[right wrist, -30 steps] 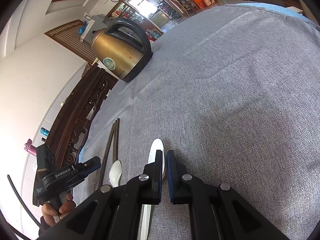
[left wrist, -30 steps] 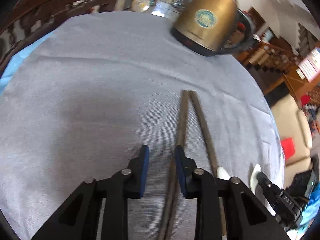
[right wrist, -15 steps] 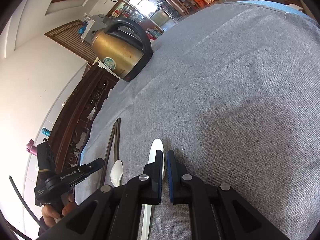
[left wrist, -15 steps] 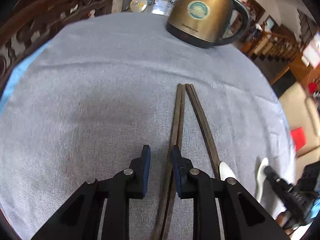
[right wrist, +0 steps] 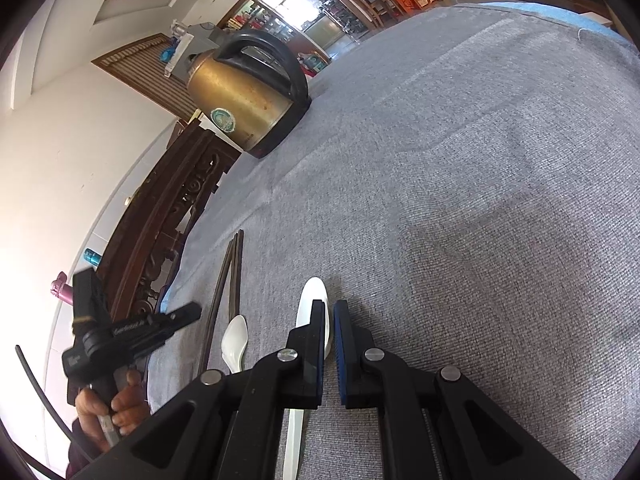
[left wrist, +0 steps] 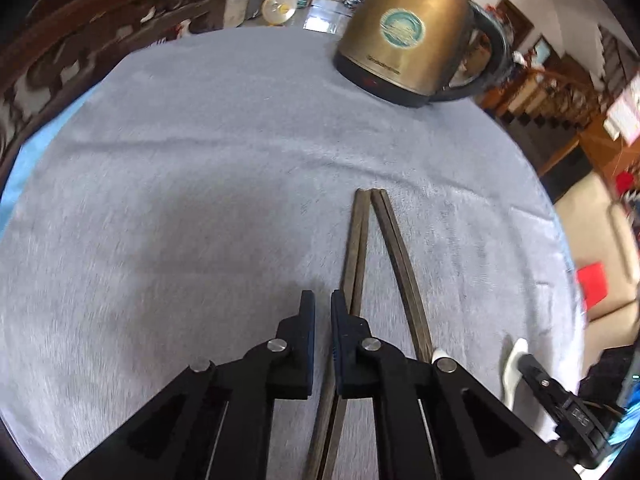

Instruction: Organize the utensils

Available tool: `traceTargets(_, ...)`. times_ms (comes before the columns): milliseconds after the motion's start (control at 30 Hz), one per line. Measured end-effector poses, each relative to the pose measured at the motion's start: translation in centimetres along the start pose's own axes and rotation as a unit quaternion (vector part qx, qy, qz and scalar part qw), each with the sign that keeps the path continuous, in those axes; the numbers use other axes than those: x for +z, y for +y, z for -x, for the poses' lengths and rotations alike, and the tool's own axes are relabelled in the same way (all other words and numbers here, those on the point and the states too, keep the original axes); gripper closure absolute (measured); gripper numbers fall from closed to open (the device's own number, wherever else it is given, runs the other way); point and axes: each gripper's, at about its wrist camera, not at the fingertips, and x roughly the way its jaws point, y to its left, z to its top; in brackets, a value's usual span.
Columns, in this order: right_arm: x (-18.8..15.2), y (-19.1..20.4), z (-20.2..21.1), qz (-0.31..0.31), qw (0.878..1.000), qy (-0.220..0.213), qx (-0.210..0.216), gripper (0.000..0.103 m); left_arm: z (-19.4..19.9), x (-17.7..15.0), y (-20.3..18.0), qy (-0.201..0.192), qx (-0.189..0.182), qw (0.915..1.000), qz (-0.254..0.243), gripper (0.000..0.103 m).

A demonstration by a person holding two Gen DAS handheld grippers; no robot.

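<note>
My left tool point(left wrist: 322, 306) hangs low over the grey-clothed bench point(left wrist: 180, 200), its pads nearly together around nothing, just left of the dark chopsticks point(left wrist: 384, 248), which run toward 12 o'clock. My right tool point(right wrist: 329, 312) is almost closed; the large white spoon point(right wrist: 312, 300) lies beneath its left pad, apparently not gripped. A smaller spoon point(right wrist: 235, 340) sits at 9 o'clock of it. The brass kettle point(left wrist: 408, 36) stands at 1 o'clock.
</note>
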Motion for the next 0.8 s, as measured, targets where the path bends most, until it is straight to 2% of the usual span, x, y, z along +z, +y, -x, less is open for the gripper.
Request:
traceTargets(67,0.0,0.0,0.0,0.0,1.0,0.001,0.001,0.096,-0.8,0.6,-1.1,-0.003,0.022,0.9994,-0.026,0.096)
traceTargets(167,0.1,-0.1,-0.1,-0.003,1.0,0.002,0.002,0.096,-0.9,0.8,-2.1,-0.011,0.053,0.9966,-0.062,0.09)
traceTargets(267,0.2,-0.3,-0.1,-0.006,1.0,0.002,0.005,0.096,-0.7,0.9,-1.4,-0.015,0.067,0.9957,-0.062,0.074)
traceTargets(300,0.2,-0.3,-0.1,-0.007,1.0,0.002,0.005,0.096,-0.8,0.9,-0.8,-0.012,0.09,0.994,-0.061,0.074)
traceTargets(367,0.2,-0.4,0.0,-0.008,1.0,0.003,0.006,0.096,-0.7,0.8,-0.3,-0.015,0.097,0.9929,-0.067,0.077)
traceTargets(400,0.2,-0.4,0.0,-0.008,1.0,0.003,0.006,0.096,-0.5,0.7,-0.1,-0.016,0.089,0.9941,-0.059,0.077)
traceTargets(467,0.1,-0.4,0.1,-0.008,1.0,0.003,0.007,0.096,0.3,0.6,0.8,-0.011,0.036,0.9991,-0.019,0.077)
traceTargets(500,0.1,-0.4,0.1,-0.008,1.0,0.003,0.007,0.096,0.7,0.5,0.6,-0.014,0.028,0.9994,-0.013,0.077)
traceTargets(600,0.1,-0.4,0.1,-0.008,1.0,0.002,0.007,0.096,1.6,-0.7,-1.9,-0.02,0.019,0.9985,-0.047,0.077)
traceTargets(667,0.1,-0.4,0.1,-0.008,1.0,0.001,0.006,0.096,1.9,-1.8,-4.1,-0.018,0.01,0.9956,-0.091,0.077)
traceTargets(700,0.1,-0.4,0.1,-0.007,1.0,0.002,0.006,0.096,1.9,-2.3,-4.8,-0.014,0.016,0.9936,-0.111,0.077)
traceTargets(767,0.1,-0.4,0.2,-0.007,1.0,0.002,0.007,0.096,1.3,-2.5,-5.3,-0.005,0.025,0.9929,-0.116,0.077)
traceTargets(800,0.1,-0.4,0.1,-0.007,1.0,0.002,0.007,0.096,1.3,-2.4,-5.3,0.001,0.01,0.9948,-0.102,0.077)
